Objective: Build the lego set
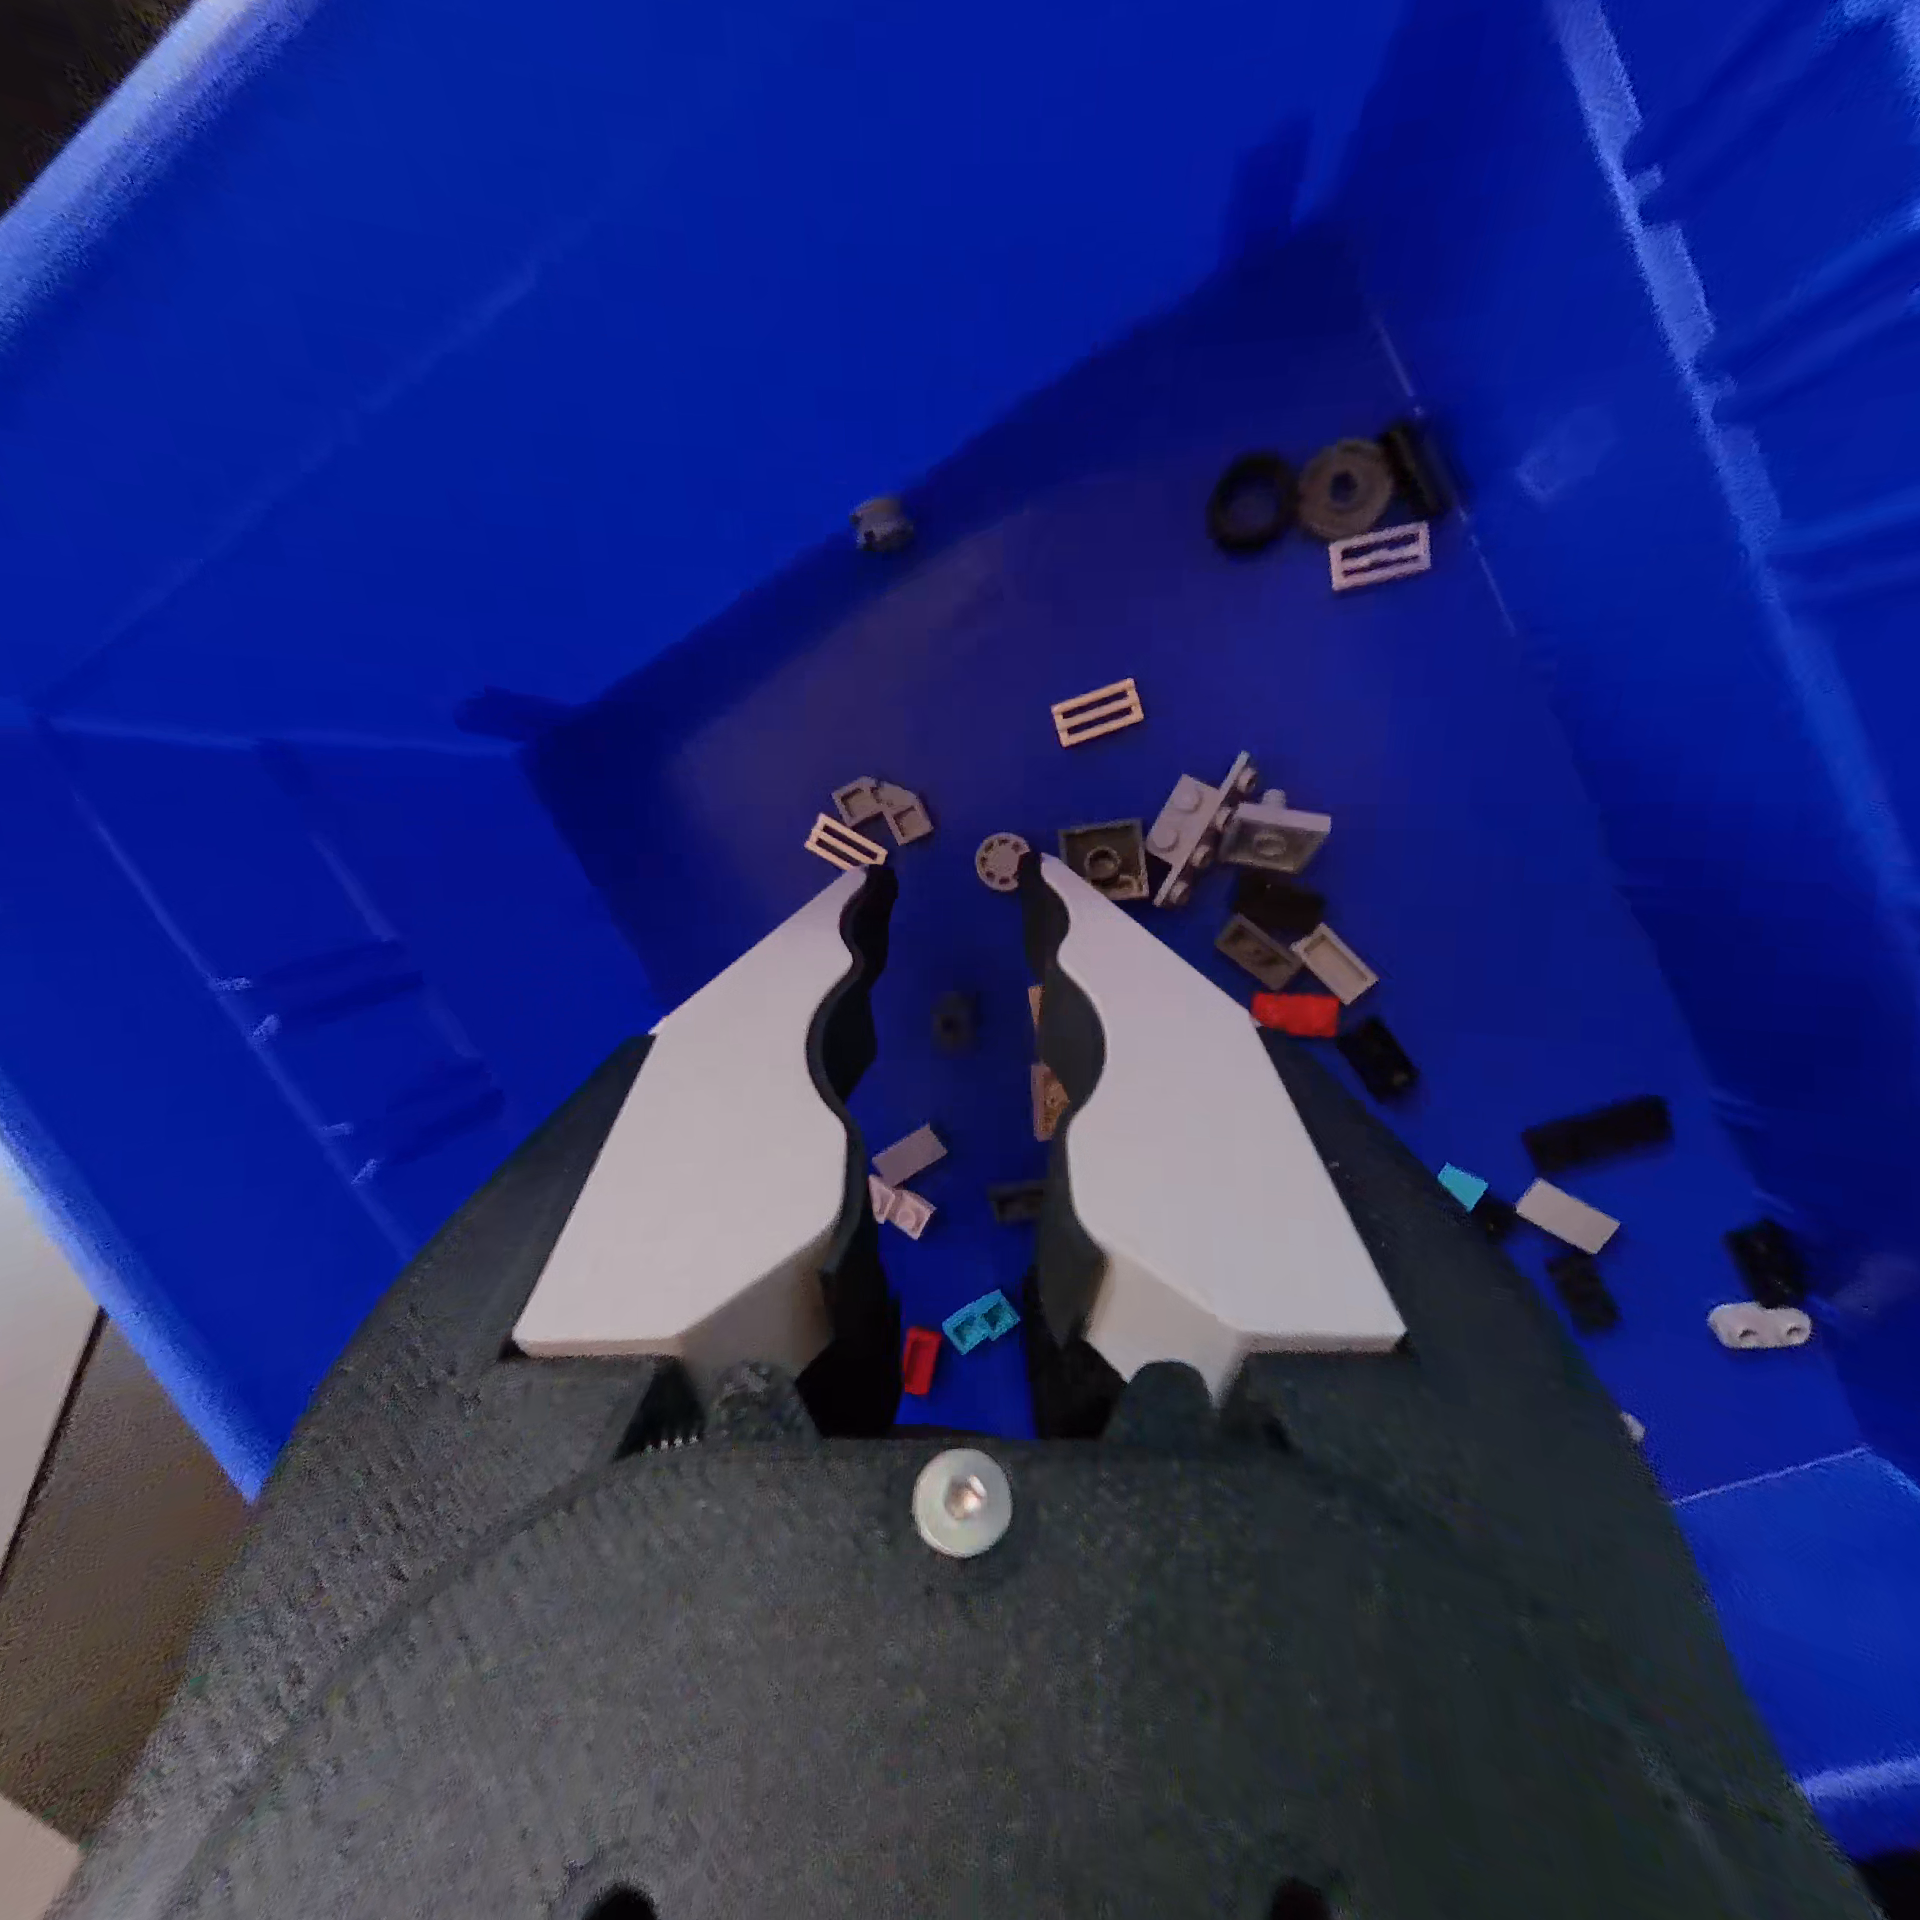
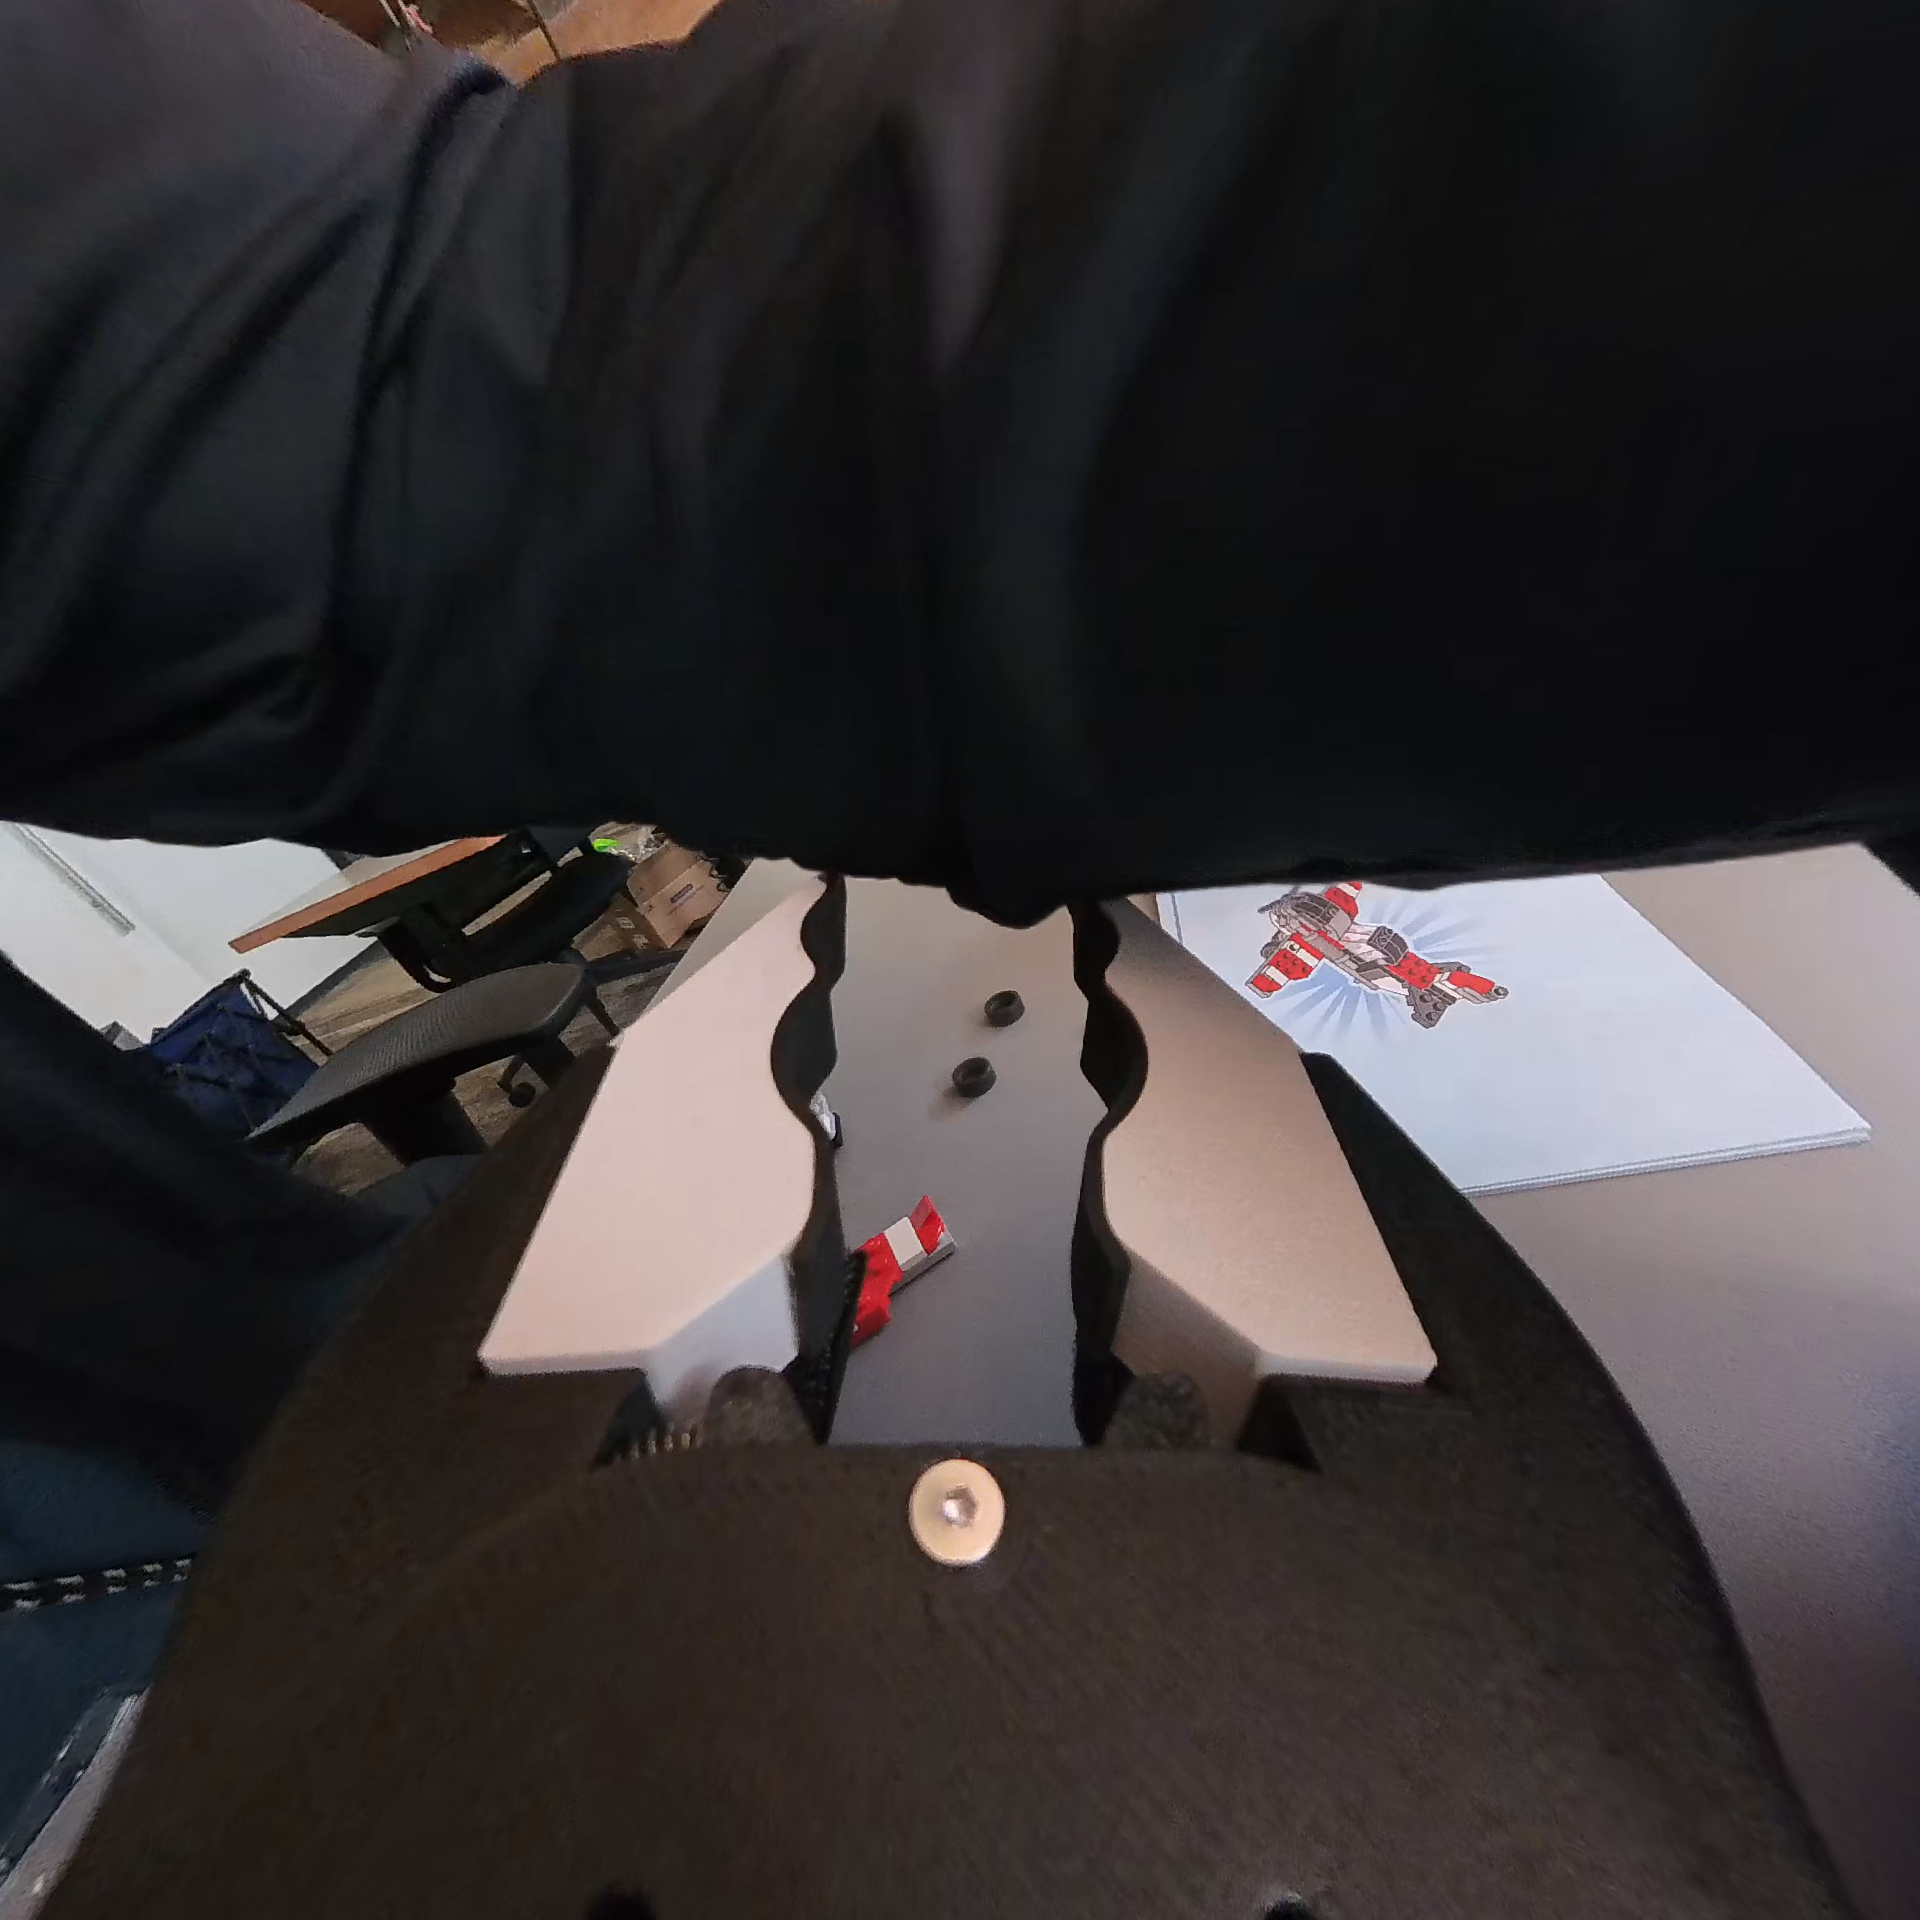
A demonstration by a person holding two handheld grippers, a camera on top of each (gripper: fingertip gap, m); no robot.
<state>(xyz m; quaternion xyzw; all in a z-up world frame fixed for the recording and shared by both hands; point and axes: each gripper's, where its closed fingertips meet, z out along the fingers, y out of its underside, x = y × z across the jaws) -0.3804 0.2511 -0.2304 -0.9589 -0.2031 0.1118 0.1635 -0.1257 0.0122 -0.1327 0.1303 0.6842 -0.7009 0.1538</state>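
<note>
The deep blue plastic bin (image 1: 935, 364) carries a scatter of small bricks: mostly grey and black, with tan grille tiles (image 1: 1097, 713), a red flat plate (image 1: 1295, 1013), a turquoise studded plate (image 1: 981, 1322) and a black rubber tyre (image 1: 1250, 502). The left tool (image 1: 956, 878) has pale grey fingers edged in wavy black, on a dark speckled body. On the grey-brown desk (image 2: 1662, 1351) lie a red-and-white striped brick assembly (image 2: 902, 1262), two black rings (image 2: 972, 1073) and a pale blue booklet (image 2: 1558, 1060) picturing a red, white and grey model. A black sleeve (image 2: 935, 416) fills the upper part.
</note>
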